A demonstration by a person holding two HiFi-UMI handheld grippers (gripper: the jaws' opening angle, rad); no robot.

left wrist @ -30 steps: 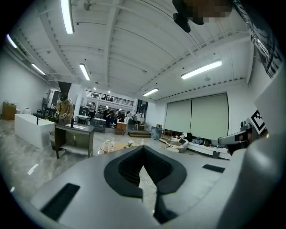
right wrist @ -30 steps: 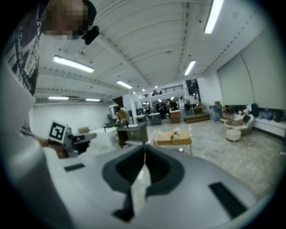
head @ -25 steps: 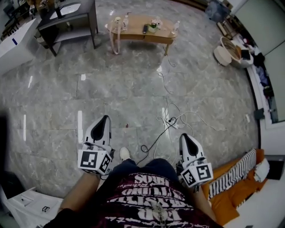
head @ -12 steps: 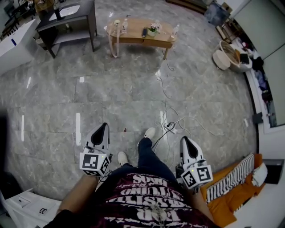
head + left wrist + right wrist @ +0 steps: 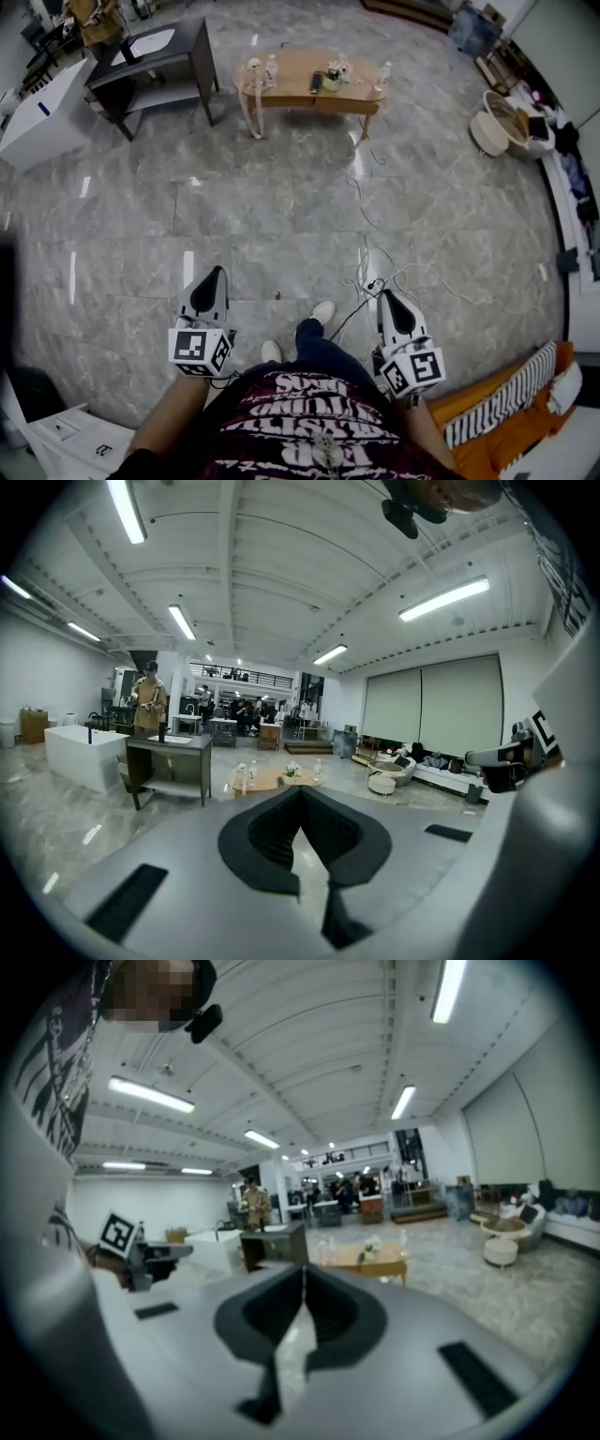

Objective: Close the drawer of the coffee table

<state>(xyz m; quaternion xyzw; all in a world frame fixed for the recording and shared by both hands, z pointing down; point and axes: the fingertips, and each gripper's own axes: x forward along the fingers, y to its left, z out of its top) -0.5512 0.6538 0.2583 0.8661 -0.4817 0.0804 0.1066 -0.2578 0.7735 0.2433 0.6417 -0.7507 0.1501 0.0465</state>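
Approach looks like the step in hand: the coffee table (image 5: 314, 82) stands far across the marble floor (image 5: 262, 206), at the top of the head view, well apart from both claws. The left gripper (image 5: 217, 274) and the right gripper (image 5: 385, 296) are held low in front of the person, each clenched tight with nothing between its jaws, both aimed toward the table. The table's long axis runs left to right across the view, with one long side turned toward the person. Its drawer is too small to make out from here, so I cannot tell how far it stands out. Next, I judge, comes walking up past the loose cables (image 5: 375, 272), then finding the drawer front and pushing it in square.
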